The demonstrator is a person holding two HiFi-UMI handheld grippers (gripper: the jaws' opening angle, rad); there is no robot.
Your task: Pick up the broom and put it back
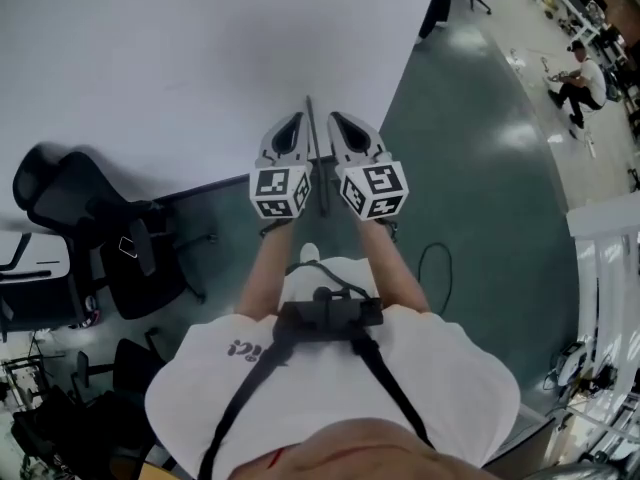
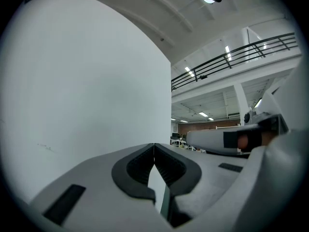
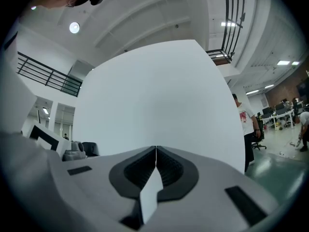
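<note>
In the head view my two grippers are held side by side at arm's length, pointing level at a white wall. The left gripper is shut with nothing between its jaws; its own view shows the left gripper with pads meeting in front of the wall. The right gripper is shut and empty too, and in its own view the right gripper faces the same white panel. A thin dark rod, possibly the broom's handle, runs between the two grippers in the head view. I cannot make out a broom head.
Black office chairs stand at the left against the wall. A black cable loop lies on the green floor to my right. A white railing is at the far right. A person stands past the wall's right edge.
</note>
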